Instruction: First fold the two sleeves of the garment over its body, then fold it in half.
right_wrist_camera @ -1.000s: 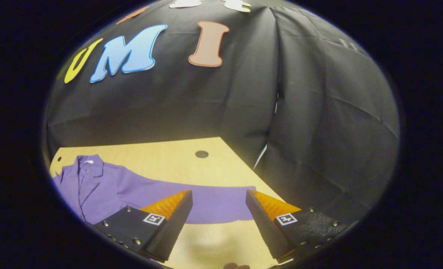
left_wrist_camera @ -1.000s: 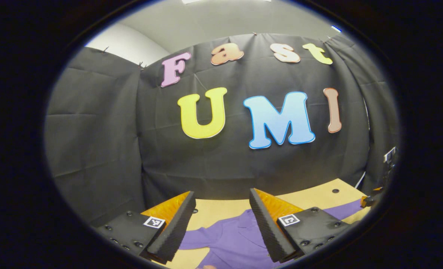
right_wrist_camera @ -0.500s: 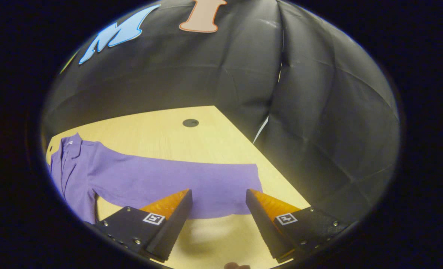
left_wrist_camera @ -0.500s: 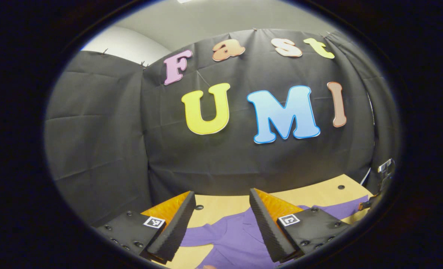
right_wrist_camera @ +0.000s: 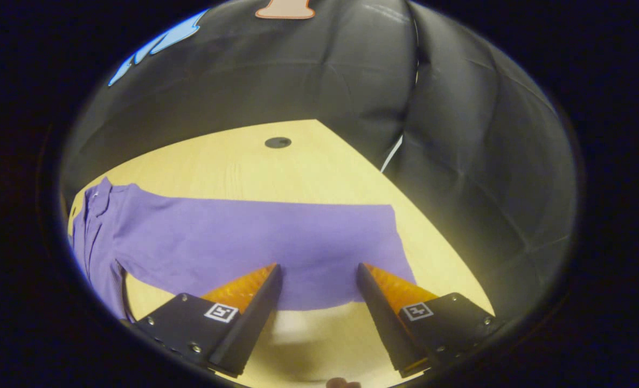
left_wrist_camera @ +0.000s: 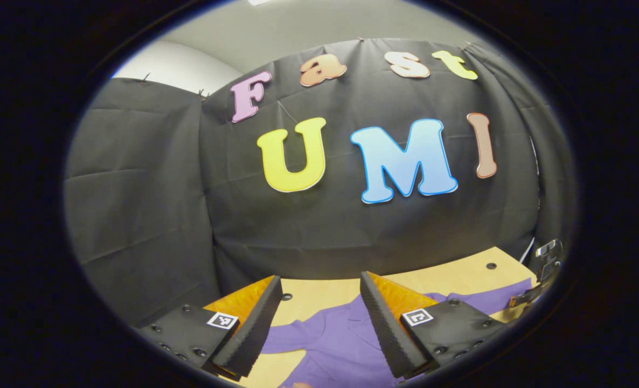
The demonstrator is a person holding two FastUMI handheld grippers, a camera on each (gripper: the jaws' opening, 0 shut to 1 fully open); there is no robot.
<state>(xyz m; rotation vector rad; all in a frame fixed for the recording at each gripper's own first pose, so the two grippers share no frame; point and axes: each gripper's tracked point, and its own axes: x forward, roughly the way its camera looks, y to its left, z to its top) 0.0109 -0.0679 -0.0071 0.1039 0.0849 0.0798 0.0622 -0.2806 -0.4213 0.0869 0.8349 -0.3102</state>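
Sleeve of the purple long-sleeved fabric garment (right_wrist_camera: 255, 242) lies flat on the pale wooden desk (right_wrist_camera: 298, 167), its long axis crosswise to the right gripper (right_wrist_camera: 318, 280). We find those jaws open, empty, poised over its near hem by the cuff. Left gripper (left_wrist_camera: 320, 293), also open and empty, hovers above the collar area; we judge the right nearer.

A light wooden tabletop (right_wrist_camera: 308, 172) reaches back to the black cloth wall (right_wrist_camera: 308, 81) of the booth. One small dark round hole (right_wrist_camera: 277, 142) sits near its far edge, another (left_wrist_camera: 491, 265) near its far right corner. Pale ceiling (left_wrist_camera: 308, 21) shows above the cloth.
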